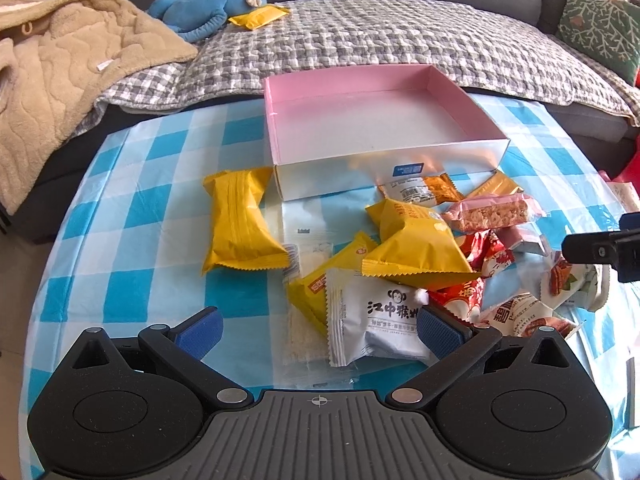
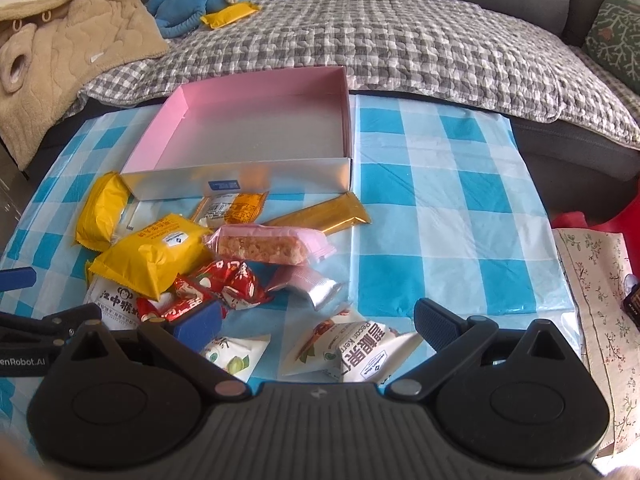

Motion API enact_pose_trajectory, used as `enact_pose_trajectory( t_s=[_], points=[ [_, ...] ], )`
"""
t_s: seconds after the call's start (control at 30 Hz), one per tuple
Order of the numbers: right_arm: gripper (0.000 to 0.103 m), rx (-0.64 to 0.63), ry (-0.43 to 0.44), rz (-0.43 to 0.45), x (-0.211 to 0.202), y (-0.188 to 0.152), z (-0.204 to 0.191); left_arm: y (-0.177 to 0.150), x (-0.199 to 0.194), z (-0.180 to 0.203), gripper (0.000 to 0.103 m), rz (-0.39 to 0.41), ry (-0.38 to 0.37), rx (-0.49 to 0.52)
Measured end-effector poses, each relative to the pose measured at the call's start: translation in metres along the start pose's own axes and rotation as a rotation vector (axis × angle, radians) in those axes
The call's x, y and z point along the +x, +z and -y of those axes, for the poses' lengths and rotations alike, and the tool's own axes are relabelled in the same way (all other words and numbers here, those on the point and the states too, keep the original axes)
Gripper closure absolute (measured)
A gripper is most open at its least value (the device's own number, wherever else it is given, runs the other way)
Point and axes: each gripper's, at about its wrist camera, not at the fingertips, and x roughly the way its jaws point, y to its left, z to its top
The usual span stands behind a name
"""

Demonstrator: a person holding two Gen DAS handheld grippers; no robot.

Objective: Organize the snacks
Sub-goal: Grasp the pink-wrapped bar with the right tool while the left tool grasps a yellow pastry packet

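Just in front of a shallow box with a pink inside and white outer walls, a loose heap of wrapped snacks lies on a blue-and-white checked tablecloth. Nothing sits inside the box. Nearest its front wall are an orange-and-white packet and a gold bar; just beyond them, farther from the box, a pink-wrapped puffed-rice bar rests on the pile beside a puffy yellow packet. Off the box's left front corner a second yellow packet lies alone. Farther from the box again come red wrappers, a white packet with a monkey logo, and white nut packets. The left gripper hovers with its blue-padded jaws spread wide on either side of the monkey packet, holding nothing. The right gripper is likewise spread wide above the nut packets, holding nothing. Behind the box, a grey checked quilt carries a blue plush toy and another yellow packet.
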Motion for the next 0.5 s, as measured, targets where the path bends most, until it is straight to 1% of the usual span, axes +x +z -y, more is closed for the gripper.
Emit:
enact_pose_trajectory(
  t_s=[0.17,0.23,0.37,0.5],
  points=[
    [0.002,0.050,0.041,0.001,0.005,0.013,0.009,0.014,-0.001,0.002,0.000,0.024,-0.078,0.011],
    [0.005,0.072,0.045,0.000,0.009,0.016,0.013,0.019,0.001,0.005,0.002,0.030,-0.100,0.018],
    [0.009,0.066,0.053,0.002,0.018,0.022,0.014,0.029,0.008,0.011,0.002,0.032,-0.151,0.022],
    [0.010,0.061,0.105,-0.008,0.029,0.026,0.007,0.037,0.020,0.020,0.005,0.020,-0.181,0.033]
  ],
)
